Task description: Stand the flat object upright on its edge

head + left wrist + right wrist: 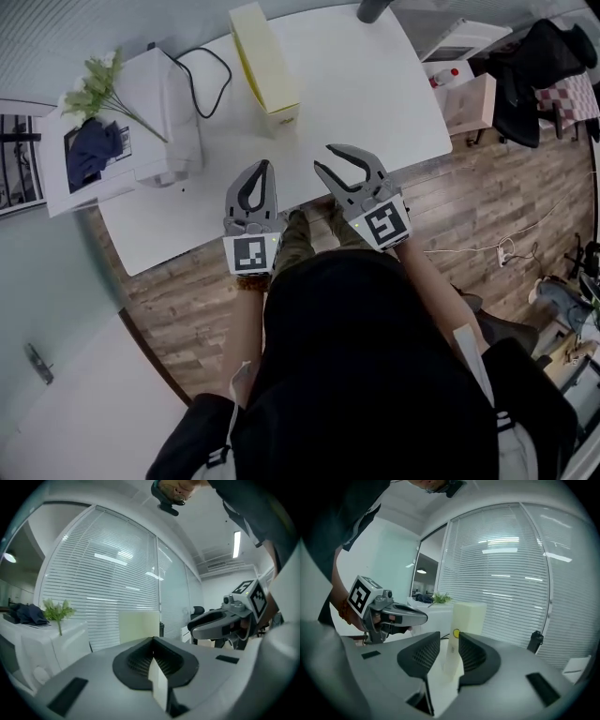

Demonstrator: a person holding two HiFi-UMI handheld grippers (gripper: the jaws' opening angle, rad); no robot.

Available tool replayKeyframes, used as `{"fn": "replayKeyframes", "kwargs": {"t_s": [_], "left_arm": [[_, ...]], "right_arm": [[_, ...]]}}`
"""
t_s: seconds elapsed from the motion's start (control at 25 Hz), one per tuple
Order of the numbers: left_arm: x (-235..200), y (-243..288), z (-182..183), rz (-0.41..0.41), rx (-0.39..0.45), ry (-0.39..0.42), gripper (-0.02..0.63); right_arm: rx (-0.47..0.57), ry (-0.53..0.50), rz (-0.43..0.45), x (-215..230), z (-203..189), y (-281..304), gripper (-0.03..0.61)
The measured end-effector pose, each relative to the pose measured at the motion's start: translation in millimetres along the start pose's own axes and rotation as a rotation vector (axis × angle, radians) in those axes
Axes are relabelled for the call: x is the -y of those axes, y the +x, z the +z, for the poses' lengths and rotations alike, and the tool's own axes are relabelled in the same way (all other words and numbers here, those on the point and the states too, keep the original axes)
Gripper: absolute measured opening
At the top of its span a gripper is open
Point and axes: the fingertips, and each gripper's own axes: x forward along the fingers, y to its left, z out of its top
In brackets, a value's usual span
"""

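Both hand-held grippers hovered over the near edge of the bench, empty, with the box standing well beyond them.

The left hand-held gripper (266,167) had its jaws pressed together on nothing, while the right hand-held gripper (324,157) kept its jaws partly spread, also with nothing between the pads. The pale yellow flat box (263,64) stood upright on the far part of the white bench (375,103), well apart from both, beside a looping black cable (202,80) and a green sprig (103,84).
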Motion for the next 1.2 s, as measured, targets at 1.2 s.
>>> {"fn": "replayKeyframes", "kwargs": {"t_s": [1.2], "left_arm": [[135,-141,27,0.137,0.045,0.051,0.006]], "right_arm": [[0.109,-0.011,-0.163,-111,29,-136,0.008]]}}
